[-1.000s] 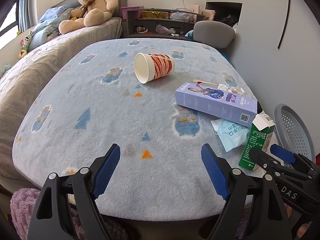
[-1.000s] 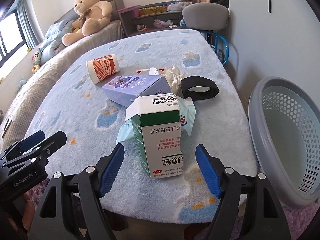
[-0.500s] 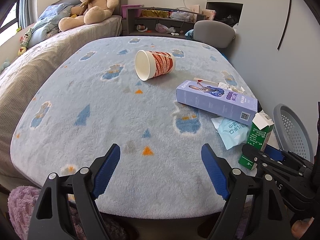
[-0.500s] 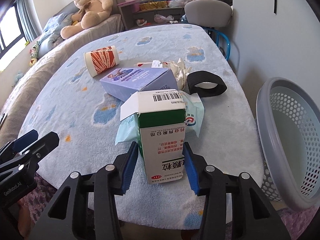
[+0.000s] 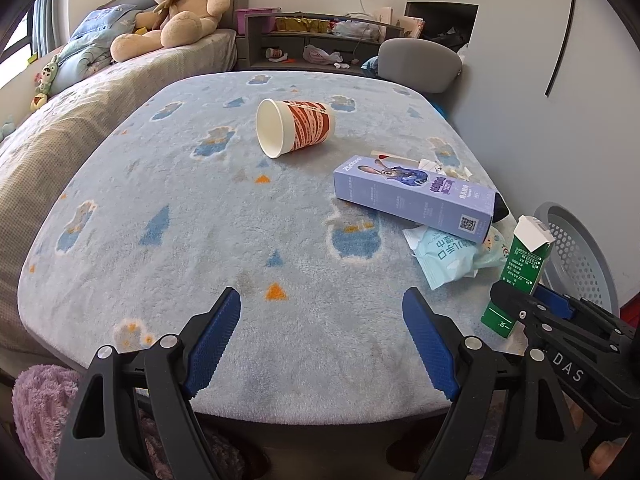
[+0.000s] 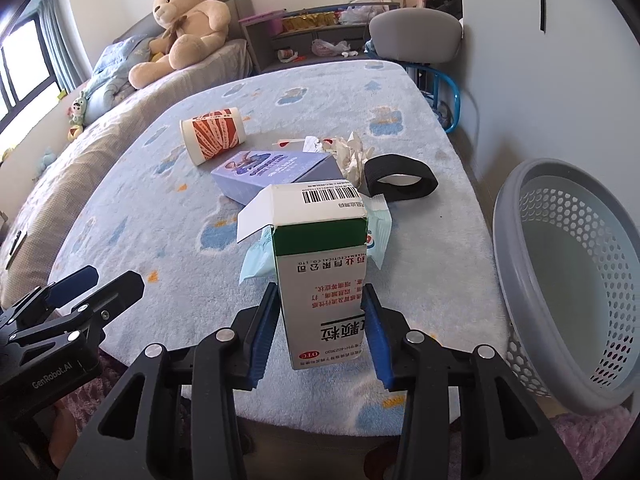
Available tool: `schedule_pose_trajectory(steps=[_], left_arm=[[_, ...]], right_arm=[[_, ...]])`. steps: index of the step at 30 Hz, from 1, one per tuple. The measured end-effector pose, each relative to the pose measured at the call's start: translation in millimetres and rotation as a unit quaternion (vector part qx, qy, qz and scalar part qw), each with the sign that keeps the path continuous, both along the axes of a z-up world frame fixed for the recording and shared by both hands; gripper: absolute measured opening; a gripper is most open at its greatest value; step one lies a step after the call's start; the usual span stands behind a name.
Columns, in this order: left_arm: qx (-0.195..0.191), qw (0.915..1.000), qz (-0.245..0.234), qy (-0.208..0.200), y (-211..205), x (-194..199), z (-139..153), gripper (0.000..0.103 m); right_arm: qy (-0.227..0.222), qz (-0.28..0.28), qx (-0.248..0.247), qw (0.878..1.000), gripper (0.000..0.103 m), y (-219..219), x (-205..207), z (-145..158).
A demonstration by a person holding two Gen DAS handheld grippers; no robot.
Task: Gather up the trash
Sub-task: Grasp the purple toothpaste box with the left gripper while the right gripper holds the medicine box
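The grey perforated plastic basket [image 6: 568, 280] stands just beside the table's right edge, on the blue fleece table cover [image 5: 160, 208]. My right gripper [image 6: 320, 332] has just been closing and now clamps the upright green-and-white cardboard medicine box [image 6: 320, 264] by both sides, where a second ago its jaws stood wide of it. So this piece looks ready to go basketward. My left gripper [image 5: 322, 340] hangs open and empty.

Bedroom: bed [image 5: 120, 80], teddy bear [image 5: 176, 4]
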State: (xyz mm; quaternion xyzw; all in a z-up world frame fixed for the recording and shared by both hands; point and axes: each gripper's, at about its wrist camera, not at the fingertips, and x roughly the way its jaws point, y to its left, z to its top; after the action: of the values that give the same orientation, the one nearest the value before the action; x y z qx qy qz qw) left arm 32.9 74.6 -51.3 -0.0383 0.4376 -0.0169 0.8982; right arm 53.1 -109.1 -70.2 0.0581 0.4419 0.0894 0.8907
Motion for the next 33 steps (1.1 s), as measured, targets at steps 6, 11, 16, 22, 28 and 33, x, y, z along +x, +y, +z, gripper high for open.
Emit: schedule_pose_trajectory(steps=[6, 11, 16, 22, 28, 33], left_arm=[[-0.002, 0.9999, -0.012, 0.002, -18, -1, 6, 0.080], [-0.002, 0.9998, -0.020, -0.003, -38, 5, 14, 0.080], [-0.007, 0.9996, -0.026, -0.007, -60, 21, 18, 0.080], [-0.010, 0.9993, -0.035, 0.000, -88, 42, 12, 0.080], [0.001, 0.9992, -0.039, 0.006, -108, 55, 3, 0.080], [0.005, 0.9994, -0.034, 0.009, -110, 64, -2, 0.080]], right_arm=[[-0.008, -0.010, 0.003, 1.000, 0.041, -19, -14, 7], [-0.015, -0.021, 0.011, 1.000, 0.041, -38, -26, 11], [-0.017, -0.032, 0.027, 0.999, 0.041, -58, -33, 11], [-0.014, -0.045, 0.046, 0.998, 0.041, -80, -34, 7], [-0.012, -0.053, 0.064, 0.996, 0.041, -93, -34, 2], [-0.011, -0.053, 0.069, 0.996, 0.041, -95, -35, 1]])
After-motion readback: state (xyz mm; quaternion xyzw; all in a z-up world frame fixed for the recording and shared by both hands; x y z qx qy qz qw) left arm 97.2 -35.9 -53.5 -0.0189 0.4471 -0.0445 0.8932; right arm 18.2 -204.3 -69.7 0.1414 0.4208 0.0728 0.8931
